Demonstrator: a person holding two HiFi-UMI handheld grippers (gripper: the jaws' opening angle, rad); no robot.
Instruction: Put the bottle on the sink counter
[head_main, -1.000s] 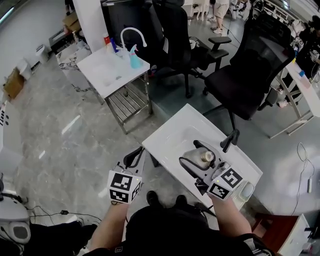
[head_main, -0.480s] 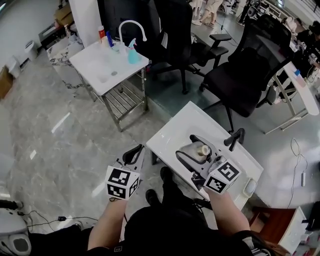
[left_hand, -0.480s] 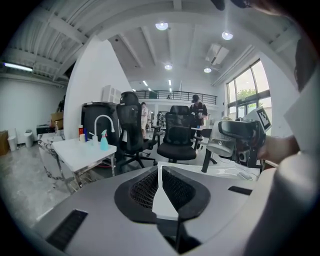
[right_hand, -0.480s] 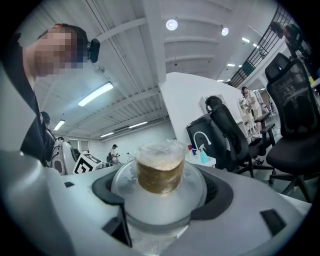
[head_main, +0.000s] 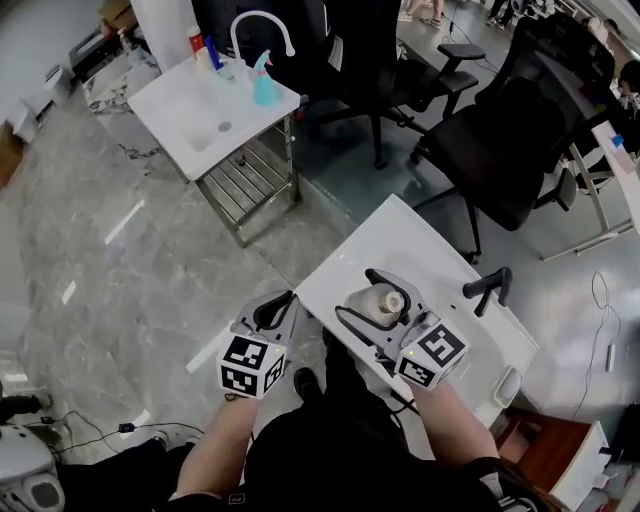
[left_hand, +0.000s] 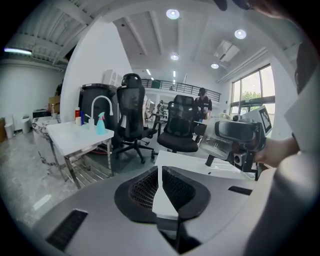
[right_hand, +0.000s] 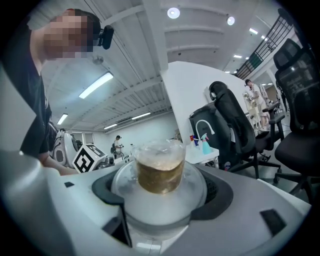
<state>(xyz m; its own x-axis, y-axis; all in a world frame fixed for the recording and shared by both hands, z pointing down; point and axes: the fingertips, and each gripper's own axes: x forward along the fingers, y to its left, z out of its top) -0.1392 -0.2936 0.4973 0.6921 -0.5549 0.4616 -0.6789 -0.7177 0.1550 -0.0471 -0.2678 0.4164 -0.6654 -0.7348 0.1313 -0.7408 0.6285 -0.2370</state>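
Bottle picked up, not yet on the sink counter.
Right gripper (head_main: 360, 296) pinches the bottle (head_main: 380, 301), well apart from the sink counter (head_main: 190, 115); the carry and set-down look left to do. Left gripper (head_main: 272, 311) is pressed together and empty, equally far from that counter. The jaws hide the bottle's lower body.

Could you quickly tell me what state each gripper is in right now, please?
Left gripper: closed, empty.
Right gripper: closed on the bottle.
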